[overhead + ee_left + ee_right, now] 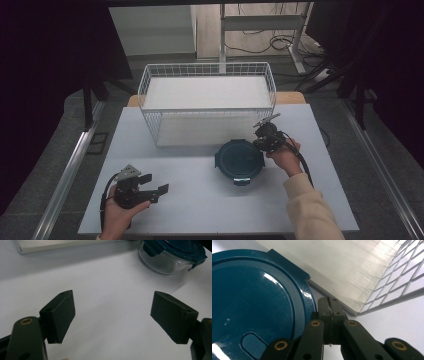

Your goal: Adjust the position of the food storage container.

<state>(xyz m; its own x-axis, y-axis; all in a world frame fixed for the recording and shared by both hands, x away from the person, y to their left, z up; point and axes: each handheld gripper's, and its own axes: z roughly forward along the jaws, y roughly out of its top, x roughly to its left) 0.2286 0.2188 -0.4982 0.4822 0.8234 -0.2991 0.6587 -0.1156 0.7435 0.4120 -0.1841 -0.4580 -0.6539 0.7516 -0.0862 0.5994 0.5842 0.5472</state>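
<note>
Holding my left gripper (112,315) wide open and empty, I see the glass container (162,262) with its blue lid (240,159) ahead of its jaws. My right gripper (331,312) is closed on nothing, beside the lid's rim, with the white wire basket (150,82) just beyond, contents indiscernible.

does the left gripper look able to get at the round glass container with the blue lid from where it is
Probably yes. The left gripper has its jaws wide open, and bare white table lies between it and the round glass container with the blue lid; nothing stands in the way.
</note>
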